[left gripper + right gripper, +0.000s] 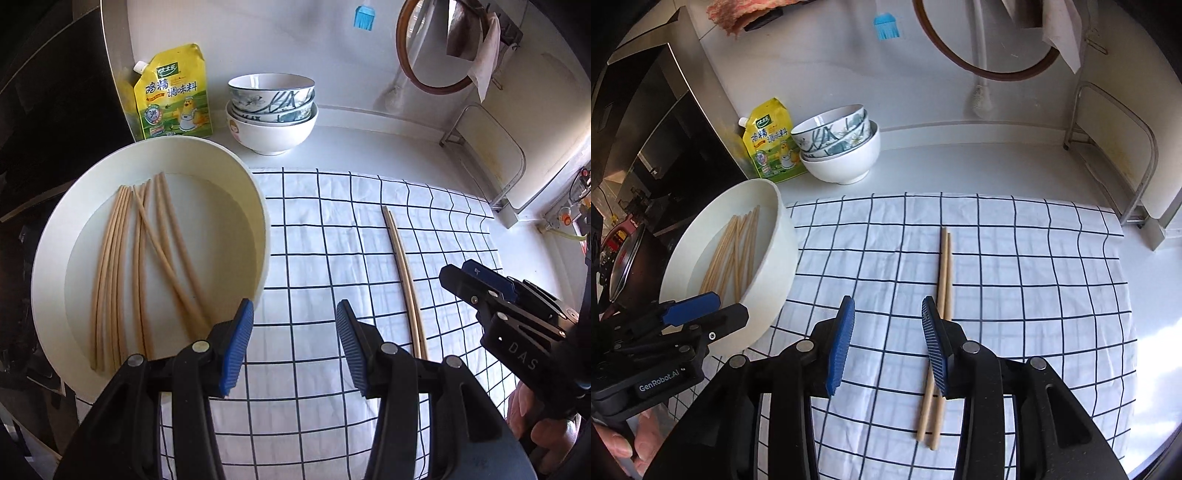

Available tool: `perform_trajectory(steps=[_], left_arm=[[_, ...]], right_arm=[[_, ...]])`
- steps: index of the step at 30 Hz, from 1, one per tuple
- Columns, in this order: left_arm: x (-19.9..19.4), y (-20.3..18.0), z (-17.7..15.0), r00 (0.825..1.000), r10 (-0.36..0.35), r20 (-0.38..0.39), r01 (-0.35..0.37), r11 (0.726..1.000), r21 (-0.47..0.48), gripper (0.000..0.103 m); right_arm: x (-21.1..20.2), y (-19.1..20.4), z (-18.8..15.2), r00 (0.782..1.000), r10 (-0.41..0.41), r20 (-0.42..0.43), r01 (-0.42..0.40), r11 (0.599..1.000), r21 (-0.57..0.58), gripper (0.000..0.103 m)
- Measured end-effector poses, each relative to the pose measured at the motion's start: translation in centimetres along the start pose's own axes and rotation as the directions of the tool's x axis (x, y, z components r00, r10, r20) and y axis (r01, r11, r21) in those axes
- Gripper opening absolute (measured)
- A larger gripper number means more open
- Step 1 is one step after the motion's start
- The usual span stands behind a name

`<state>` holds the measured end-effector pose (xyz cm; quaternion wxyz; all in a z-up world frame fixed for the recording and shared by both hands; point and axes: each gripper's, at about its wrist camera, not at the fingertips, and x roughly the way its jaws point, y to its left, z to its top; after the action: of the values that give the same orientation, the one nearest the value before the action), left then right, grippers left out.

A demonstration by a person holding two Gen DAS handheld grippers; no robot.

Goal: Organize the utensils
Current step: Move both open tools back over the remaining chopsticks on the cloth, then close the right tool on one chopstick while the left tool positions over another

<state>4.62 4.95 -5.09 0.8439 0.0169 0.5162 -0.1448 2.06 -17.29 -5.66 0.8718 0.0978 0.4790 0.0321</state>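
A white basin [55,258] at the left holds several wooden chopsticks [140,266]; it also shows in the right wrist view [775,266]. A pair of chopsticks [942,295] lies side by side on the checked cloth [1034,295], also in the left wrist view [404,273]. My left gripper [295,347] is open and empty, just right of the basin's near rim. My right gripper [888,343] is open and empty above the cloth, its right finger over the pair's middle.
Stacked bowls [271,110] and a yellow seasoning pouch [171,92] stand at the back. A dark stove unit [646,129] is on the left. A metal rack [1115,166] and white board stand at the right. A wooden ring [432,44] hangs on the wall.
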Motion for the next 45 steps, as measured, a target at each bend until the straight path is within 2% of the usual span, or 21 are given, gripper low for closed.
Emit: perform_trajectory(steps=[14, 21, 39, 42, 43, 45], left_arm=[[1.9, -4.0, -1.1, 0.999, 0.006, -0.039, -0.004, 0.999, 0.040, 0.048], [2.7, -4.9, -1.5, 0.998, 0.007, -0.059, -0.004, 0.999, 0.048, 0.048], [4.4, -5.5, -2.0, 0.995, 0.022, -0.095, -0.019, 0.999, 0.033, 0.049], [4.6, -5.7, -2.0, 0.995, 0.026, -0.096, -0.023, 0.999, 0.032, 0.049], [4.6, -5.8, -2.0, 0.995, 0.028, -0.097, -0.025, 0.999, 0.035, 0.049], [4.7, -6.0, -2.1, 0.995, 0.033, -0.096, -0.029, 0.999, 0.043, 0.049]], right_arm=[[2.1, -5.4, -3.2, 0.997, -0.027, -0.066, 0.031, 0.998, 0.059, 0.036], [4.4, -5.8, -4.7, 0.993, -0.028, -0.118, 0.031, 0.999, 0.028, 0.036], [6.0, -4.6, -5.8, 0.990, -0.079, -0.117, 0.073, 0.996, -0.059, 0.035], [6.1, -4.0, -5.7, 0.992, -0.063, -0.113, 0.053, 0.995, -0.087, 0.020], [6.2, -3.8, -5.7, 0.991, -0.066, -0.114, 0.054, 0.993, -0.102, 0.011], [6.3, -3.7, -5.6, 0.991, -0.072, -0.114, 0.058, 0.991, -0.120, 0.007]])
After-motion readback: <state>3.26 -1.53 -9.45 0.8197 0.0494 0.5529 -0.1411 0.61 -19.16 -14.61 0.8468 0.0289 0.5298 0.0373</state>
